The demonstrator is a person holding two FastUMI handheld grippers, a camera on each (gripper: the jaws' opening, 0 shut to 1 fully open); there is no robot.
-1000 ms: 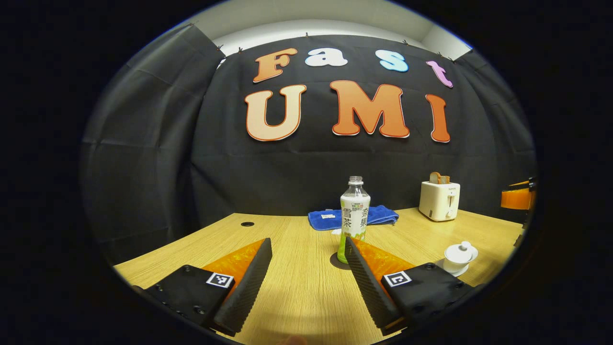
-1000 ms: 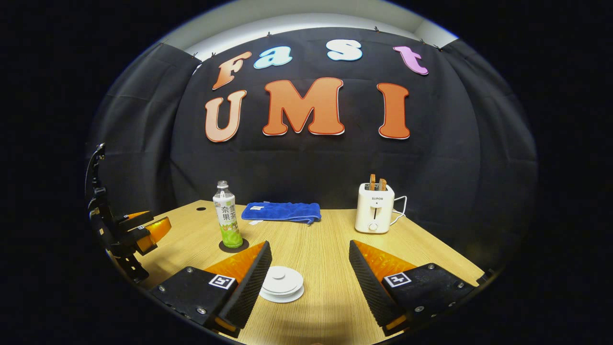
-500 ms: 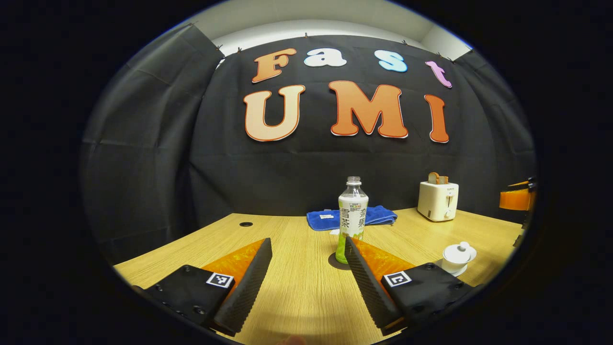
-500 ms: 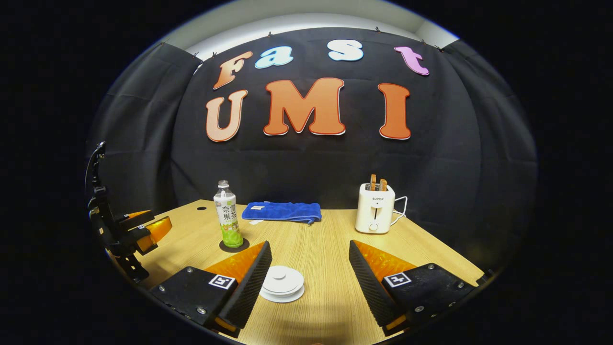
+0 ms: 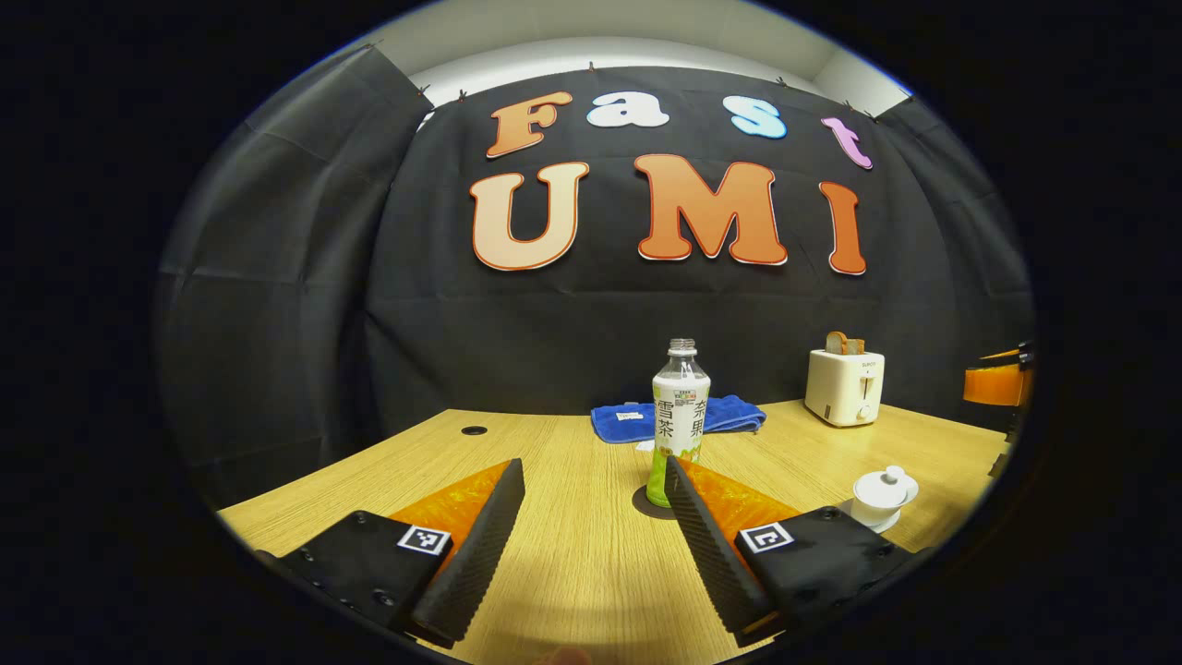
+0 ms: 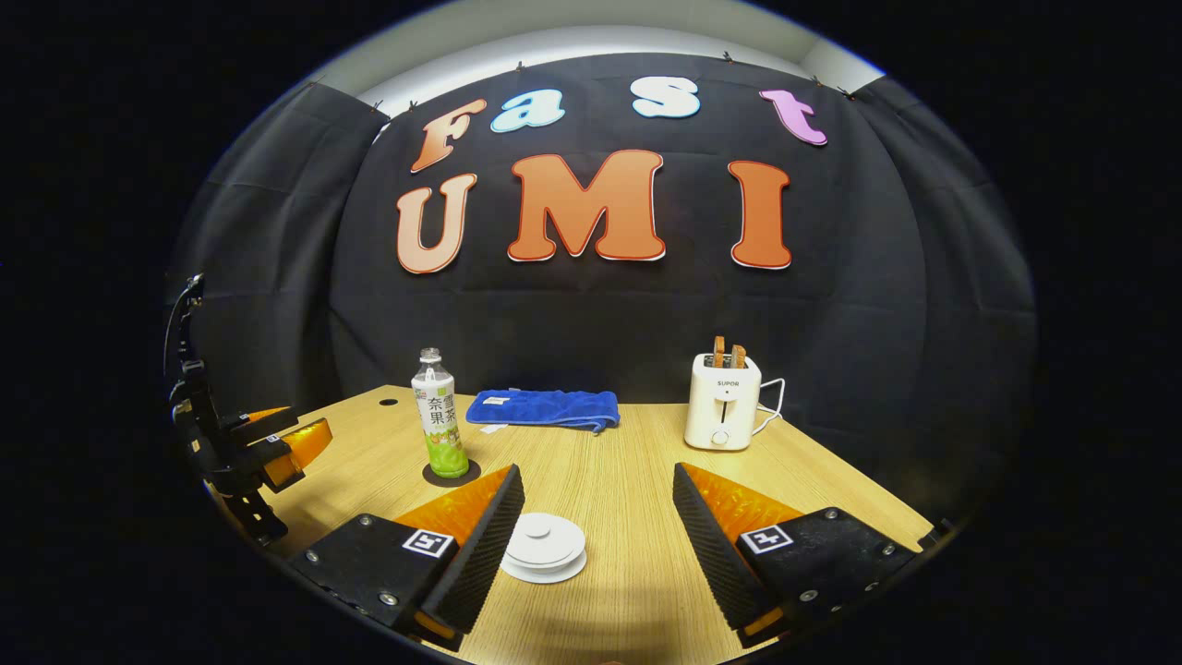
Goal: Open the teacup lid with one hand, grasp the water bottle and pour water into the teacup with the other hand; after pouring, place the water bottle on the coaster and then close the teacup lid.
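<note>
A clear bottle (image 5: pixel 680 420) with a green and white label and no cap stands upright on a dark round coaster (image 5: pixel 649 503), ahead of my left gripper (image 5: pixel 594 531), whose fingers are open and hold nothing. The white teacup (image 5: pixel 884 494) with its lid on sits on a saucer to the right. In the right gripper view the lidded teacup (image 6: pixel 545 545) lies low between the fingers of my right gripper (image 6: pixel 598 540), close to the left finger; that gripper is open. The bottle (image 6: pixel 439 425) stands on its coaster (image 6: pixel 451 474) farther left, and the left gripper (image 6: pixel 268 453) hovers at the left edge.
A folded blue towel (image 6: pixel 543 407) lies at the back of the wooden table (image 6: pixel 609 462). A white toaster (image 6: pixel 722 411) with bread slices stands at the back right, its cord trailing to the right. A small round hole (image 5: pixel 474 430) marks the tabletop's far left.
Almost nothing differs; the left gripper's view has drifted very slightly, so the bottle and teacup sit a few pixels left and higher. Both grippers stay open.
</note>
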